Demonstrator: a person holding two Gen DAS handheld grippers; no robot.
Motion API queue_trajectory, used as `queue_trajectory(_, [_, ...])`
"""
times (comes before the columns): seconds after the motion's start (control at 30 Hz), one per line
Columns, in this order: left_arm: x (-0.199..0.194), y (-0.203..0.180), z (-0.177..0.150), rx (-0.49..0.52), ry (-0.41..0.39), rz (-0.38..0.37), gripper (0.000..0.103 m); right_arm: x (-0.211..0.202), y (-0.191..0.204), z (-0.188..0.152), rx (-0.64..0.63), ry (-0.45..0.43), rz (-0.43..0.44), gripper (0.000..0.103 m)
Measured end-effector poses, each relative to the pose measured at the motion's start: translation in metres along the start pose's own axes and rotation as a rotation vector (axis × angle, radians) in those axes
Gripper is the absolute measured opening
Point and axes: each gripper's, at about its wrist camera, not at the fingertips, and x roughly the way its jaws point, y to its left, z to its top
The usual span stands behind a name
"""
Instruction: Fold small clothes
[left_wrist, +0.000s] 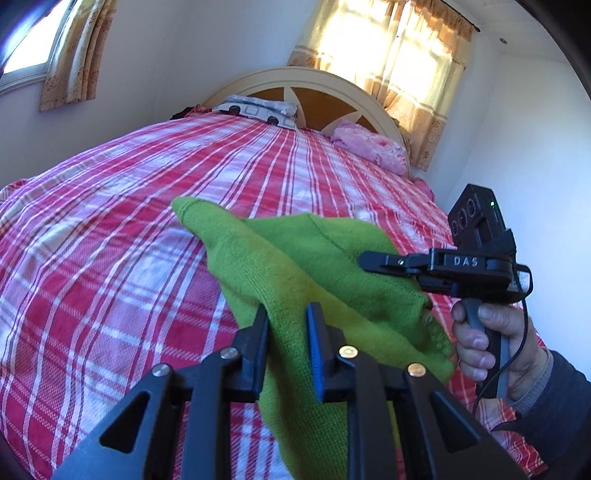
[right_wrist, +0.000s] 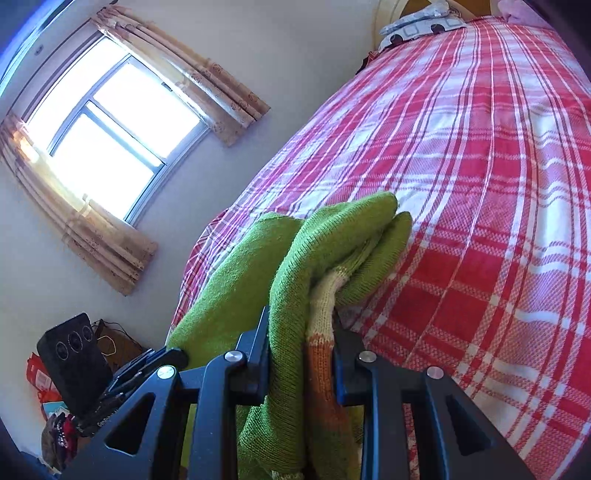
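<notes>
A small green knitted garment (left_wrist: 295, 266) hangs between both grippers above the red and white checked bedspread (left_wrist: 110, 229). My left gripper (left_wrist: 288, 314) is shut on one part of it. My right gripper (right_wrist: 301, 317) is shut on another bunched part, where cream and orange stripes (right_wrist: 325, 332) show. In the left wrist view the right gripper (left_wrist: 373, 260) reaches in from the right, held by a hand (left_wrist: 491, 339). In the right wrist view the left gripper's body (right_wrist: 74, 362) shows at lower left.
The bed's headboard (left_wrist: 295, 88) stands at the far end with a patterned pillow (left_wrist: 258, 110) and a pink cloth (left_wrist: 369, 147). Curtained windows (right_wrist: 110, 122) are on the walls. Clutter (right_wrist: 51, 406) lies on the floor beside the bed.
</notes>
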Motion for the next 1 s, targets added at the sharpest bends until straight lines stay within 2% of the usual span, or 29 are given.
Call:
queue_trajectory(0.4, [0.002, 0.012, -0.014, 0.004, 0.028, 0.023, 0.021, 0.002, -0.003, -0.001, 0.010, 0.004, -0.004, 0.026])
queue_trajectory(0.57, [0.004, 0.014, -0.019, -0.006, 0.032, 0.019, 0.021, -0.001, -0.013, -0.004, 0.027, 0.007, -0.052, 0.026])
queue_trajectory(0.8, [0.005, 0.010, -0.019, 0.001, 0.032, 0.025, 0.023, 0.003, -0.027, -0.011, 0.058, 0.013, -0.072, 0.026])
queue_trajectory(0.87, [-0.002, 0.005, -0.016, 0.011, 0.019, 0.039, 0.023, 0.004, -0.028, -0.012, 0.048, 0.014, -0.092, 0.027])
queue_trajectory(0.93, [-0.017, -0.004, -0.009, 0.041, -0.030, 0.058, 0.022, 0.002, -0.027, -0.013, 0.043, 0.008, -0.105, 0.030])
queue_trajectory(1.0, [-0.029, -0.009, -0.002, 0.060, -0.079, 0.071, 0.028, -0.005, -0.025, -0.013, 0.034, -0.020, -0.128, 0.033])
